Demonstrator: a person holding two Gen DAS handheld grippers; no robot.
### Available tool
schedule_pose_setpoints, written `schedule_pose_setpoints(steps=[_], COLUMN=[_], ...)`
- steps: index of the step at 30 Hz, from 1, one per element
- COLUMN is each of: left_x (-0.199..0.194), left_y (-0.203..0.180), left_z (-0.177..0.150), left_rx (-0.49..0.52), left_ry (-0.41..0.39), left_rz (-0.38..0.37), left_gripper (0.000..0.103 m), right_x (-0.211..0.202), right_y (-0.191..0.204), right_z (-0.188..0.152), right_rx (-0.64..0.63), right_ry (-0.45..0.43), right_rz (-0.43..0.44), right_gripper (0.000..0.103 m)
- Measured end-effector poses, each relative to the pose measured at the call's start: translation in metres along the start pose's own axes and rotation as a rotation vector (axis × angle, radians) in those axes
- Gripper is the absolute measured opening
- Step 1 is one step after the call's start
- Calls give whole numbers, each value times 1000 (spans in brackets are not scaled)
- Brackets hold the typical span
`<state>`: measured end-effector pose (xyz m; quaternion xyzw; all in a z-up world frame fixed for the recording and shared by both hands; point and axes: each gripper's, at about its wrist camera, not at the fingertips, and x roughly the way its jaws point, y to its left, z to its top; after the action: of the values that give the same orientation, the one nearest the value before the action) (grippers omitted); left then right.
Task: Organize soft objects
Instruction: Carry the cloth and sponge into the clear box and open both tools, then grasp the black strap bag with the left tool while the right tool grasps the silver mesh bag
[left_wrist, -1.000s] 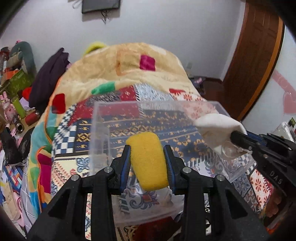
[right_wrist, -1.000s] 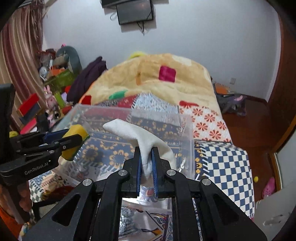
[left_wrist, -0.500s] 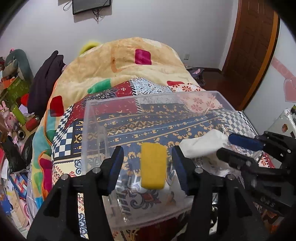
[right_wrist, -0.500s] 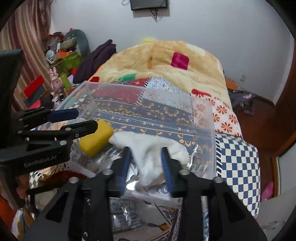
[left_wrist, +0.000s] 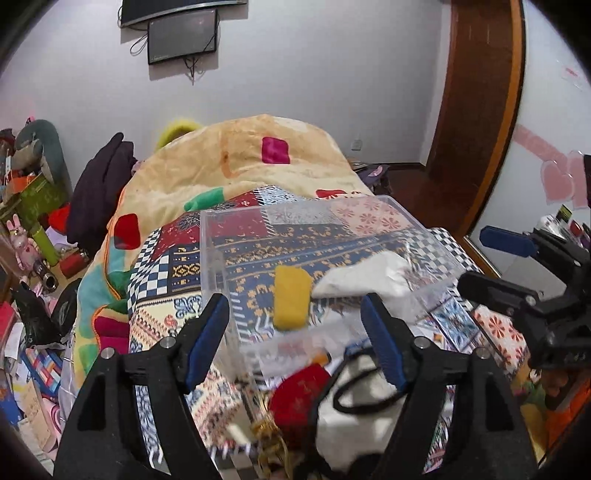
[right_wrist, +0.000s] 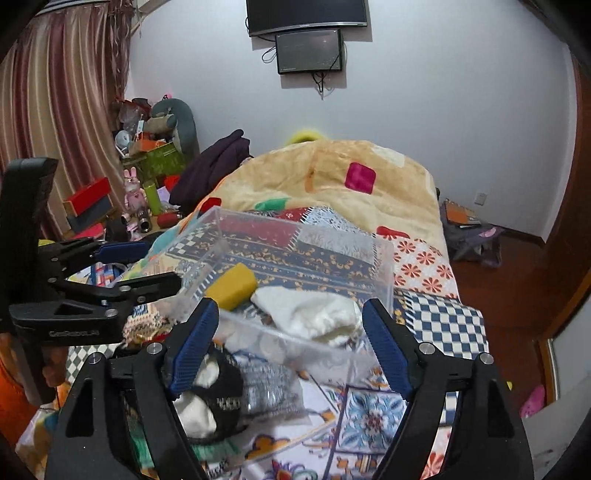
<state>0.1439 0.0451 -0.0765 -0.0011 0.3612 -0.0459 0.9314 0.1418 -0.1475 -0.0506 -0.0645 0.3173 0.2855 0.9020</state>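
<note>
Both tools are seen with their jaws spread wide and nothing held between them: the left gripper (left_wrist: 295, 328) and the right gripper (right_wrist: 290, 343) are each positioned just in front of the clear plastic bin (left_wrist: 210, 251), which rests on the patterned quilt (left_wrist: 166, 266) of the bed. Inside the bin, the yellow sponge (left_wrist: 291, 297) is seen lying on the bin floor, and the white cloth (left_wrist: 369, 275) is seen just beside it on its right, the two apparently touching at one edge; the same pair is confirmed in the right wrist view as sponge (right_wrist: 232, 286) and cloth (right_wrist: 310, 312). The step in hand is judged to be the end of a deposit, since both soft items are inside the bin and neither is gripped. More soft items are left outside, near the front wall of the bin: a red plush piece (left_wrist: 299, 387) and a white item with a black cord (left_wrist: 354, 424), and a black-and-white knit item (right_wrist: 210, 391). For the next move, one of these is to be selected, a gripper is to be lowered over it with the jaws kept apart, and closure is to be applied only once the fabric sits between the pads.
</note>
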Motion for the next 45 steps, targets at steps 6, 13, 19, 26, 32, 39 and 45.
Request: schedule_pose_setpoints(steps=[6,13,19,26,32,39,45], left_x=[2,36,53,51,41,21,-1], left_y=[-19,-24,-22,-20,-12,-7,2], left_z=[-23,-45,-54,-57,-58,-60,-55], left_rx=[57,54,42,63,60,67,36], left_ry=[29,122,159,138,128,100,60], left_rz=[-44,-60,-80,-50,-47,-17,-13], left_gripper=[77,77,69,35,13,4,4], right_x=[7,36,50,57,55,51,39], right_y=[-10,-20,-13,-17,-6,-10,-26], right_z=[-29,-61,-68,-71,-73,-74,-80], right_rx=[14,50,34,91,53,44,80], right_ry=[69,197,237,270,264,257,245], right_rz=[-33,-7,20,135,134,86,32], right_gripper=[78,78,77,51,29,11,9])
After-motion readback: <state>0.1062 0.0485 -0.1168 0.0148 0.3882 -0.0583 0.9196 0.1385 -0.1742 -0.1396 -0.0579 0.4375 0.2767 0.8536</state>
